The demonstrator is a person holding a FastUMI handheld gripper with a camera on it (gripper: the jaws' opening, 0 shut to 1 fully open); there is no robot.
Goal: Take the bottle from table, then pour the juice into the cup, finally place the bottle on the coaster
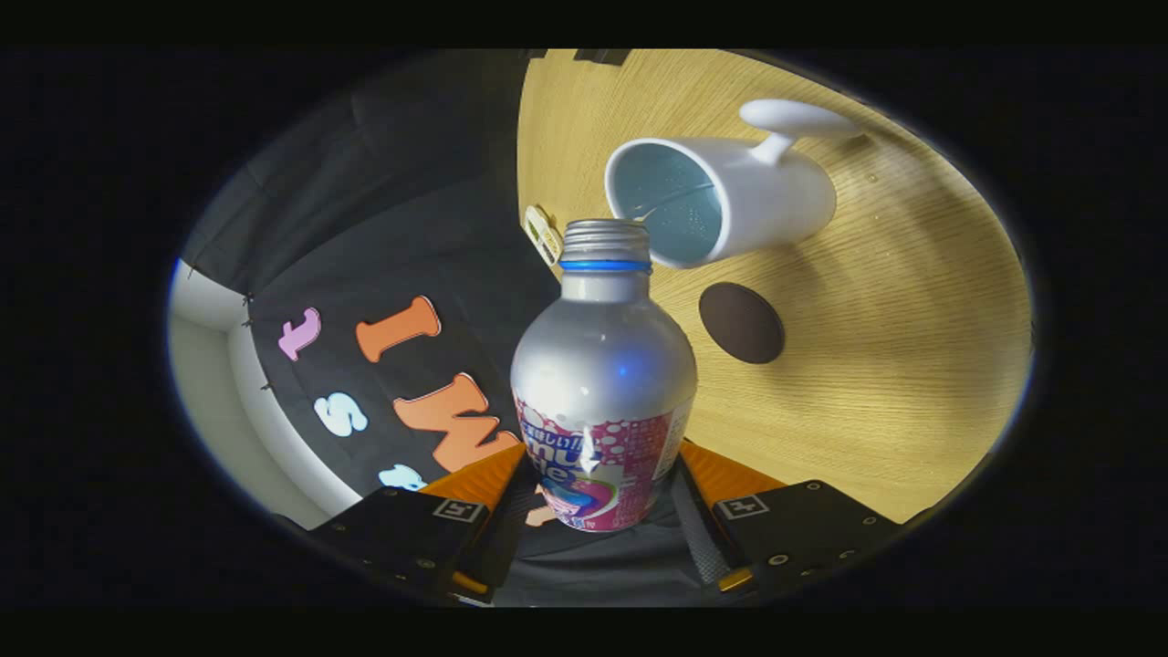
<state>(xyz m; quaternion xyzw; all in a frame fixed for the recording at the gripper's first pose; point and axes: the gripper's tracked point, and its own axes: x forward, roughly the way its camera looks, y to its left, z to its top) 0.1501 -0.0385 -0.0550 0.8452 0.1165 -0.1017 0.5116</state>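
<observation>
Gripping the bottle (602, 383), gripper (598, 511) tilts its mouth toward the cup (730, 196)

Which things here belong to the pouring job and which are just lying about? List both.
Job: bottle, clamped between the gripper fingers, open mouth tilted at the white cup; dark round coaster on the table.
Lying about: small clip by the table's edge.

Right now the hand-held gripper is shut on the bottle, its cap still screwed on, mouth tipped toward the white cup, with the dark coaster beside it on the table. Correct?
Not quite: the bottle has no cap; the gripper view shows bare threads. Otherwise right: the hand-held gripper is shut on it, mouth toward the white cup, dark coaster nearby on the table.
</observation>
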